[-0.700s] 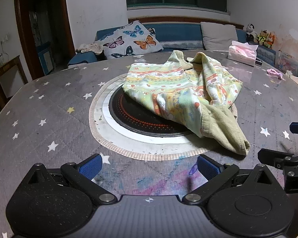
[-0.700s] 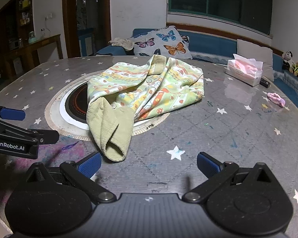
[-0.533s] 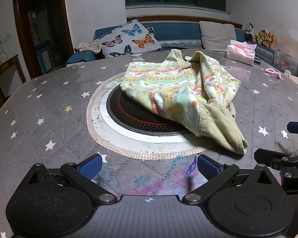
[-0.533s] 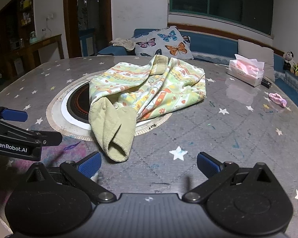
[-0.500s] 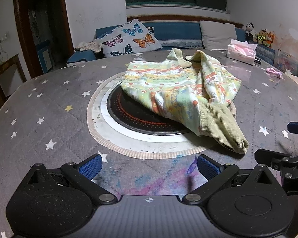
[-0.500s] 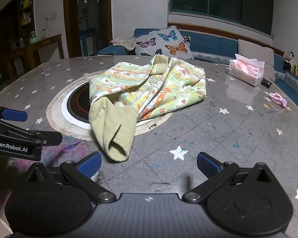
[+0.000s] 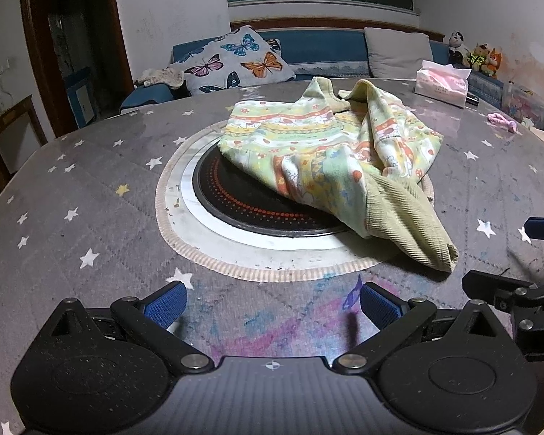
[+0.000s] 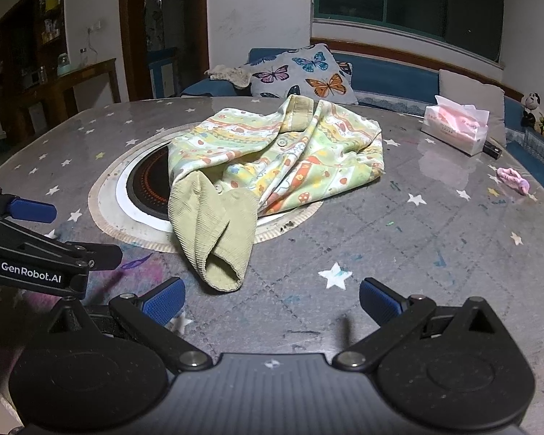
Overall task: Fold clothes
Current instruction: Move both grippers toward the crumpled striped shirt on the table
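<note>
Little has shifted since the earlier frames: both grippers hang at the near edge of the bench as before, and the crumpled garment lies where it lay

Left wrist view: the left gripper point(image 7: 270, 302) stands spread wide, its blue ribbed pads point(image 7: 165, 304) apart over bare cloth with nothing between them. Ahead, the pale green child's garment printed with orange and yellow mushrooms point(image 7: 330, 156) lies bunched on the round bench covered in grey star-patterned cloth point(image 7: 72, 199), draped over the right half of the black round cooktop with rings of red dots point(image 7: 243, 199) set in the bench's middle. Its olive ribbed cuff point(image 7: 409, 232) spills off the white ring onto the cloth, pointing toward the right gripper point(image 7: 515, 253), whose black fingers enter at the right edge. A pink tissue pack point(image 7: 440, 85) sits at the far side, with a butterfly-print cushion point(image 7: 235, 61) on the blue sofa behind

Right wrist view: the right gripper point(image 8: 272, 299) is likewise fully spread and holds nothing, its pads point(image 8: 379, 302) hovering near a white star. The garment point(image 8: 279, 159) lies just ahead and left of centre, cuff point(image 8: 217, 239) nearest, close to the left pad but apart from it. The left gripper point(image 8: 79, 232) reaches in from the left edge, also spread
</note>
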`<move>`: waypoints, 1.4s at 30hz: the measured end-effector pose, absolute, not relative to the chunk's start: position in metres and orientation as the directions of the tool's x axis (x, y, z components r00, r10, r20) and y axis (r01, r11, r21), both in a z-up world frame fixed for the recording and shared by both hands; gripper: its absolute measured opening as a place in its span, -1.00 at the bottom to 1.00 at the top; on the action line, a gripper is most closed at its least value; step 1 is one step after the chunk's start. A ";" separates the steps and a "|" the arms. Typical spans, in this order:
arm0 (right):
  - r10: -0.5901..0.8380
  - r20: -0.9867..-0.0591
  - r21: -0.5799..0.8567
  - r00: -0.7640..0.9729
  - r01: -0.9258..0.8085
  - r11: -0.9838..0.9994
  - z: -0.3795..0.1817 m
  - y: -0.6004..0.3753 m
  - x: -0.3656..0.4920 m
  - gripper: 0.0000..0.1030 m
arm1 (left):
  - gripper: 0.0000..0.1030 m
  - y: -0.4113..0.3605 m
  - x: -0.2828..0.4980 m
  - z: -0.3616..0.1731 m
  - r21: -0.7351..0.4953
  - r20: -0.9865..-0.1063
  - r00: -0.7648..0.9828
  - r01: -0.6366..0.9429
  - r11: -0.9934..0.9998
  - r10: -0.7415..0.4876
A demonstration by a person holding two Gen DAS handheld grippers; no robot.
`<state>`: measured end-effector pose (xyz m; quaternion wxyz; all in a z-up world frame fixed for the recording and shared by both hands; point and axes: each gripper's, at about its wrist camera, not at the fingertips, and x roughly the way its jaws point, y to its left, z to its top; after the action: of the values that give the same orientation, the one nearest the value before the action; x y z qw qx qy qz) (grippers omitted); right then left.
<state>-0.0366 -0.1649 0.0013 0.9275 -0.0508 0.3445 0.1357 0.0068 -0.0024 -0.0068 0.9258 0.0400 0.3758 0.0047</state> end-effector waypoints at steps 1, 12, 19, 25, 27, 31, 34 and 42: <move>0.218 -0.652 0.000 0.726 -0.288 0.958 0.001 -0.165 -0.036 1.00 | 1.00 -0.003 0.007 -0.006 0.078 -0.695 0.718 0.022 0.997 0.038; 0.223 -0.660 0.000 0.717 -0.297 0.955 -0.002 -0.164 -0.031 1.00 | 1.00 -0.005 0.014 -0.007 0.090 -0.701 0.712 0.035 0.995 0.038; 0.226 -0.668 0.000 0.709 -0.304 0.953 -0.004 -0.164 -0.028 1.00 | 1.00 -0.007 0.017 -0.011 0.096 -0.712 0.701 0.042 0.994 0.040; 0.228 -0.679 -0.003 0.698 -0.314 0.949 -0.007 -0.162 -0.025 1.00 | 1.00 -0.009 0.020 -0.012 0.096 -0.720 0.693 0.050 0.994 0.034; 0.230 -0.680 -0.005 0.696 -0.318 0.948 -0.007 -0.162 -0.024 1.00 | 1.00 -0.009 0.022 -0.013 0.095 -0.723 0.691 0.053 0.994 0.032; 0.230 -0.681 -0.008 0.696 -0.322 0.947 -0.007 -0.161 -0.022 1.00 | 1.00 -0.009 0.025 -0.013 0.096 -0.724 0.689 0.060 0.994 0.029; 0.230 -0.682 -0.008 0.694 -0.322 0.947 -0.007 -0.161 -0.019 1.00 | 1.00 -0.008 0.027 -0.012 0.097 -0.724 0.689 0.061 0.993 0.028; 0.239 -0.683 0.000 0.690 -0.327 0.945 -0.005 -0.162 -0.011 1.00 | 1.00 -0.007 0.034 -0.011 0.104 -0.729 0.684 0.060 0.993 0.035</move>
<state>-0.0106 -0.1619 -0.0053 0.9172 -0.0608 0.3623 0.1541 0.0343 -0.0065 -0.0114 0.9157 0.0597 0.3974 -0.0071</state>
